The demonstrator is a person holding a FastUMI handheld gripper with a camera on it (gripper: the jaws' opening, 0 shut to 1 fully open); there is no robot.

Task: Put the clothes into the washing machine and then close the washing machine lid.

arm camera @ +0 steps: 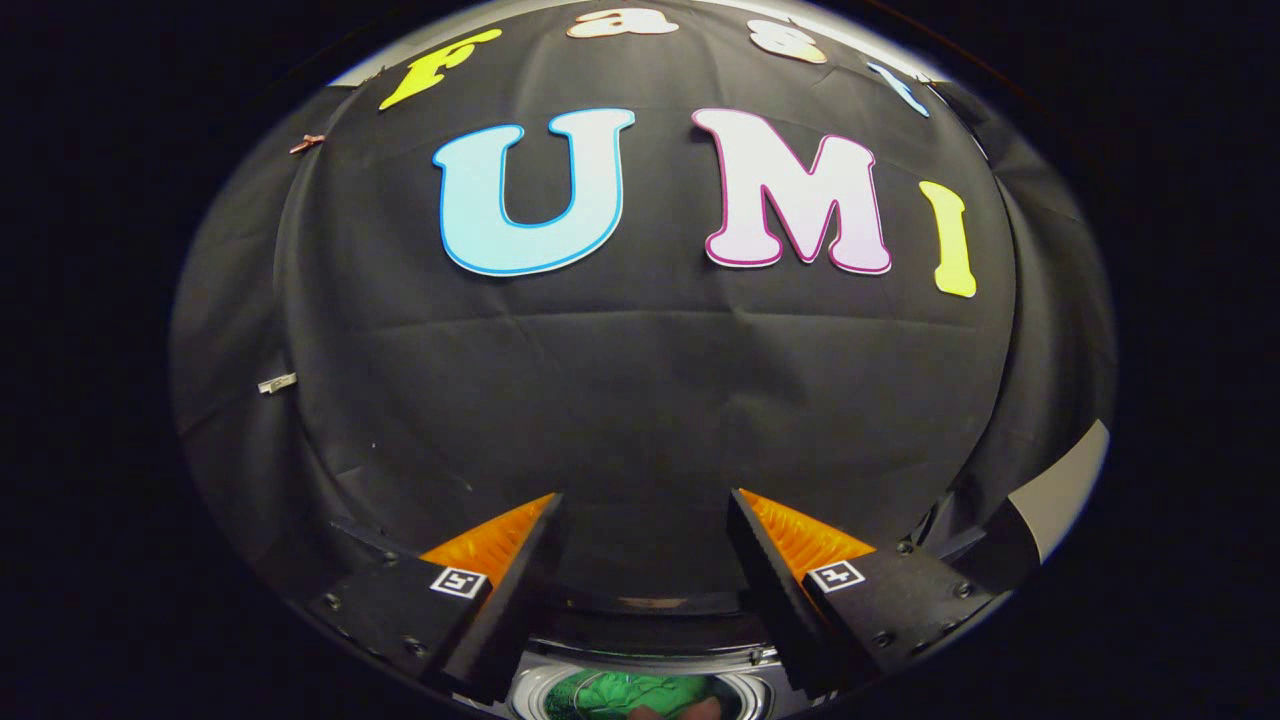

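Note:
My gripper (645,515) is held high and points at the booth's black cloth wall, its two fingers wide apart with nothing between them. Low down between the fingers I see the top of the washing machine (650,625), its dark rim and the round shiny drum opening. Green cloth (640,693) lies inside the drum, with a bit of reddish cloth beside it. The lid's position is hidden from me.
The black cloth wall (640,400) hangs straight ahead beyond the fingers. A pale panel edge (1065,490) shows to the right of the right finger. A small metal clip (277,383) sits on the cloth at the left.

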